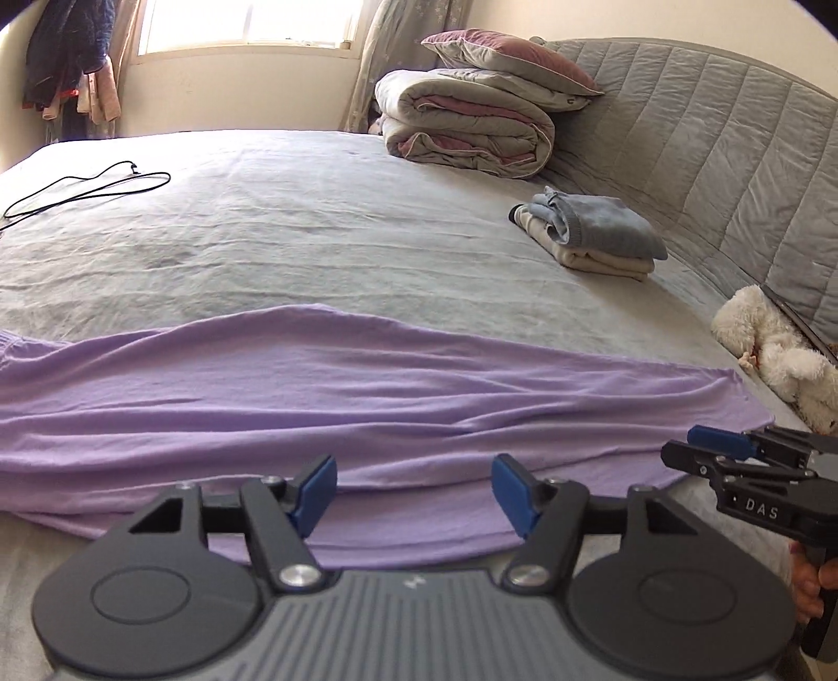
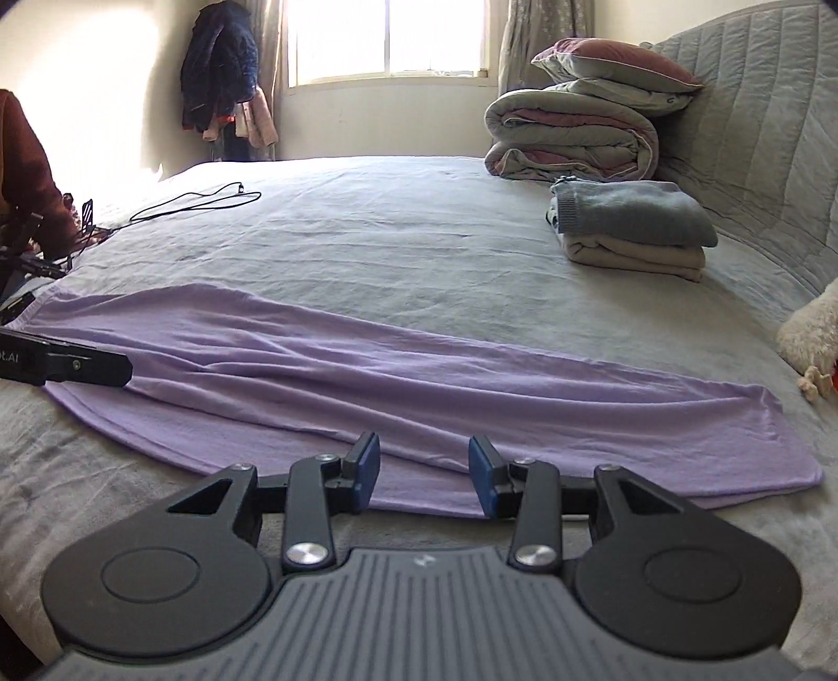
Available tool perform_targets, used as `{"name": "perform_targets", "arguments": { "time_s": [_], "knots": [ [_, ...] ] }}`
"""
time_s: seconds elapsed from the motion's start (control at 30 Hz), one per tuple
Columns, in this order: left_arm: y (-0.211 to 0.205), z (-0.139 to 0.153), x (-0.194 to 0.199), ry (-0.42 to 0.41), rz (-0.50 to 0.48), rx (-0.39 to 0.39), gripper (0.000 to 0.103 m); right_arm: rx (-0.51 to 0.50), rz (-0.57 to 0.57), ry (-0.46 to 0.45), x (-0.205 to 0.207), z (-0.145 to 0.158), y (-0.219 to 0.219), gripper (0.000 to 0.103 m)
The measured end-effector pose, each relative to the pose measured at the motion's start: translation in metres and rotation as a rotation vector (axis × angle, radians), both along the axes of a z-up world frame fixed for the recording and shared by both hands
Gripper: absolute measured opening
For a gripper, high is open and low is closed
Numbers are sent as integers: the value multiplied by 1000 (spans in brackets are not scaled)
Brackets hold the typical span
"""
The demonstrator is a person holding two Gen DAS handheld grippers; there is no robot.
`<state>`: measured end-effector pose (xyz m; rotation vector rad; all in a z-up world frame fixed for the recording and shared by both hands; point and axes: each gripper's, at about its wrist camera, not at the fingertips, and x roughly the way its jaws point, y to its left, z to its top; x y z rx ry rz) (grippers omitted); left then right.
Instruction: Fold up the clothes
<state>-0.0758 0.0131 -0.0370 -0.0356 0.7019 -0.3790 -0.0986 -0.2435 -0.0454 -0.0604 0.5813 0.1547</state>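
Two grippers are seen. The left gripper [image 1: 414, 490] is held with its blue pads spread wide and nothing between them, just above the near edge of one purple garment [image 1: 335, 398]. The right gripper [image 2: 424, 474] is likewise spread wide and empty, poised over the near hem of the same garment [image 2: 398, 398]. The garment is laid out long and flat across the bed [image 1: 293, 230], directly ahead of both grippers, with loose wrinkles running along its length.

One stack of folded clothes [image 2: 633, 230], a grey-blue piece on a cream one, is seen ahead and to the right of the grippers. One rolled quilt [image 2: 571, 136] with one pillow [image 2: 613, 63] on top lies farther ahead, by the padded headboard [image 1: 696, 136]. One black cable [image 1: 89, 188] is looped on the sheet ahead to the left. One white stuffed toy [image 1: 775, 356] lies at the right.

In the left wrist view the right gripper is shown from the side at the garment's right end, with fingers [image 1: 809, 581] on its handle. In the right wrist view the left gripper is shown at the garment's left end, together with a dark red sleeve [image 2: 26, 173]. Hanging coats [image 2: 220, 68] beside one window [image 2: 387, 36] appear in both views.
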Motion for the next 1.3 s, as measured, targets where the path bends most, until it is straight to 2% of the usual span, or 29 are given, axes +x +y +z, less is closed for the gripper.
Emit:
{"name": "perform_targets", "arguments": {
  "time_s": [0.3,0.47,0.6,0.67,0.73,0.8,0.9,1.0,1.13,1.17,1.2,1.27,1.3],
  "knots": [
    [10,-4,9,-34,-123,134,64,-54,152,59,16,-5,27,42],
    [11,-10,13,-33,-135,152,64,-118,183,64,23,-8,36,42],
    [7,-14,15,-36,-143,176,59,-168,208,67,29,-10,42,42],
    [5,-15,15,-37,-143,187,52,-186,215,67,32,-11,45,41],
    [4,-16,14,-40,-139,193,49,-195,221,73,35,-12,47,32],
    [5,-15,13,-42,-138,187,39,-210,232,74,34,-11,51,7],
    [9,-13,10,-43,-143,158,27,-235,237,62,29,-8,54,0],
    [13,-14,5,-51,-143,141,19,-233,239,47,23,-3,53,0],
    [18,-14,-4,-83,-134,113,20,-209,244,35,15,4,50,0],
    [18,-13,-6,-95,-141,103,25,-203,245,32,14,6,49,0],
    [19,-12,-8,-104,-150,92,34,-197,246,29,12,8,48,0],
    [16,-9,-13,-132,-176,70,44,-185,249,23,8,11,46,0],
    [13,-7,-16,-144,-192,61,45,-179,250,20,6,13,45,0]
  ]
}}
